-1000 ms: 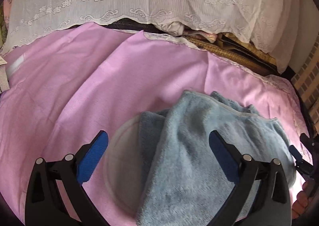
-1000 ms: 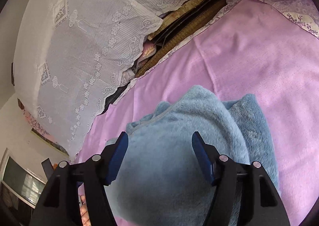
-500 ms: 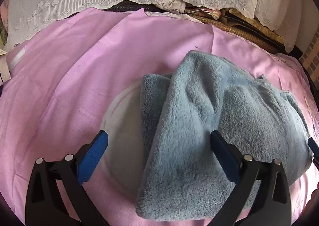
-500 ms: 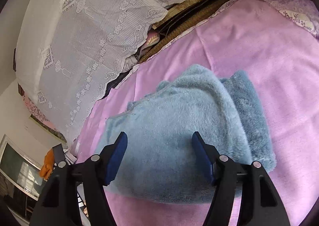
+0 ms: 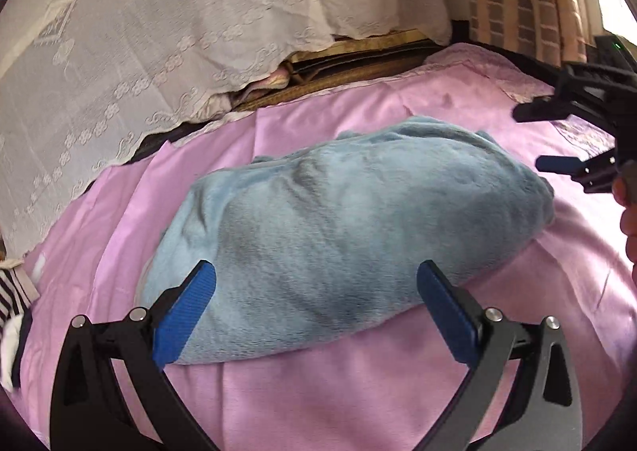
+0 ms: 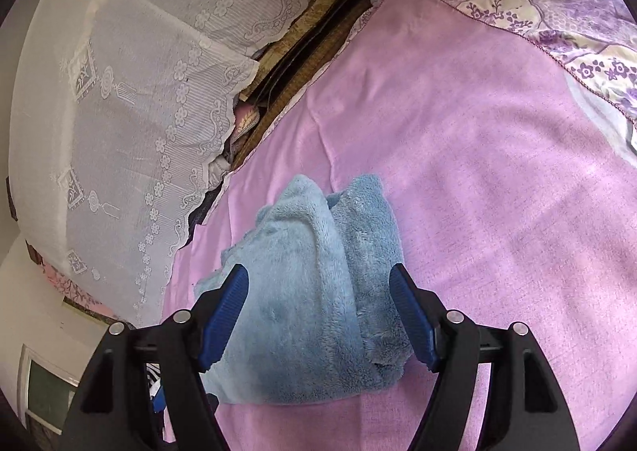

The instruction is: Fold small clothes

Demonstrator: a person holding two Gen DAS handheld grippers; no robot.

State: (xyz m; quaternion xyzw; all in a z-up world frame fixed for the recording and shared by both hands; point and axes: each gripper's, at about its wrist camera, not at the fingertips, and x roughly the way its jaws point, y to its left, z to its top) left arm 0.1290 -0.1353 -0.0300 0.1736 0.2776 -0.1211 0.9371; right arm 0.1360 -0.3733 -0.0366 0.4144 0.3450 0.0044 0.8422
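A blue fleece garment [image 5: 358, 220] lies folded in a long bundle on the pink sheet [image 5: 358, 391]. My left gripper [image 5: 314, 271] stands open just before its near long side, with the pads clear of the fleece. In the right wrist view the same garment [image 6: 310, 291] is seen end-on, one layer folded over another. There my right gripper [image 6: 317, 273] hangs open over its near end and holds nothing. From the left wrist view the right gripper [image 5: 527, 140] shows at the garment's far right end, jaws apart.
A white lace cover [image 5: 159, 52] drapes over bedding at the back, with a woven mat [image 5: 358, 72] under its edge. A purple floral quilt [image 6: 557, 12] lies at the far right. Striped cloth [image 5: 10, 303] sits at the left edge. A person's hand [image 5: 629, 220] holds the right gripper.
The left view has swung and rolled, so the garment now lies crosswise before it. The right gripper has drawn back from the fleece and stands slightly wider apart.
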